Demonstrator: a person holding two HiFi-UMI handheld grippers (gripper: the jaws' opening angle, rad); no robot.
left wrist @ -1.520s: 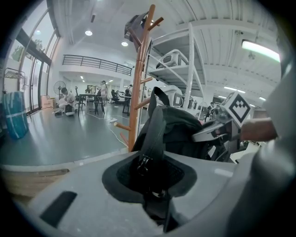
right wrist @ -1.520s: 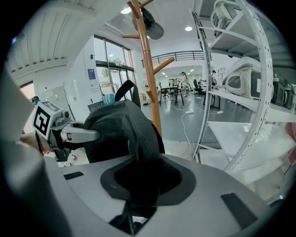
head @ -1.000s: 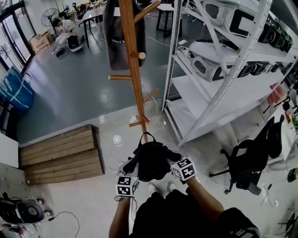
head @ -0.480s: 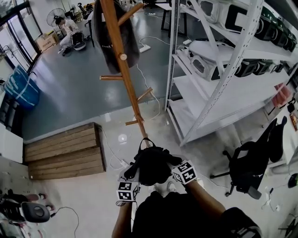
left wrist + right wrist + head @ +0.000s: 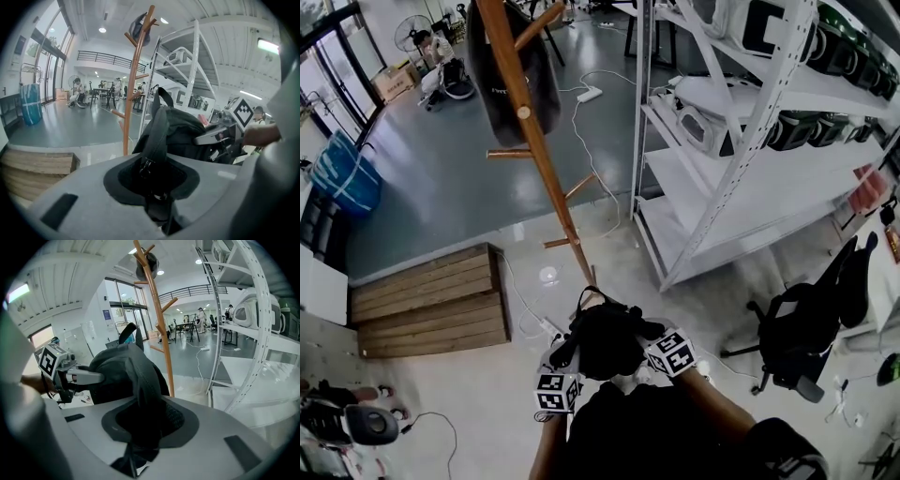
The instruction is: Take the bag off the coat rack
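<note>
Gripping one black strap [image 5: 157, 133] of the bag, my left claw [image 5: 157, 202] is clamped shut on it; my right claw [image 5: 136, 446] is closed the same way on the other strap [image 5: 143, 380]; the black bag [image 5: 605, 339] hangs between the two, close in front of me and off the wooden coat rack [image 5: 530, 141]; that stands beyond it, a dark garment [image 5: 502, 84] on its upper pegs, white shelving [image 5: 741, 159] to its right
</note>
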